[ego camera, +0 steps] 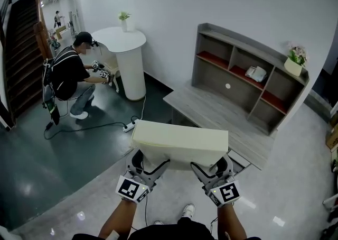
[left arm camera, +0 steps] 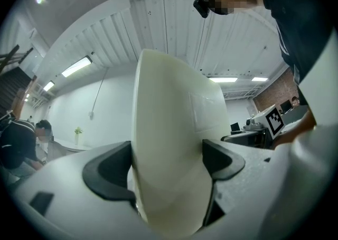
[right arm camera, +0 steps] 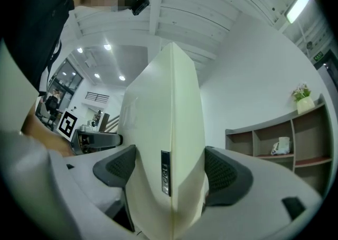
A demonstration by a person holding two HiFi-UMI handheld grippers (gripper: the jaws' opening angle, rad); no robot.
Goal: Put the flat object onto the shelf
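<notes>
Flat object (ego camera: pixel 179 144), a cream slab, sits lower centre of the head view, carried clear of the floor between both claws. Left claw (ego camera: pixel 150 164) is clenched on its near-left edge and right claw (ego camera: pixel 211 167) on its near-right edge. Each gripper view shows the slab edge-on, wedged between the dark pads (left arm camera: pixel 108 173) with both sides touching.

Its long axis runs left-right across the frame, broad face up, roughly level. The shelf (ego camera: pixel 232 93) is in the upper right, ahead and to the right of the slab and well apart from it. A low grey platform (ego camera: pixel 211 114) lies between them. The right claw is on the side nearer the shelf.

Judgement: the carry needs to go forward and swing right, slab kept level. Which tier is meant I cannot tell. Both grips are on the same near edge, so the far edge could droop.
</notes>
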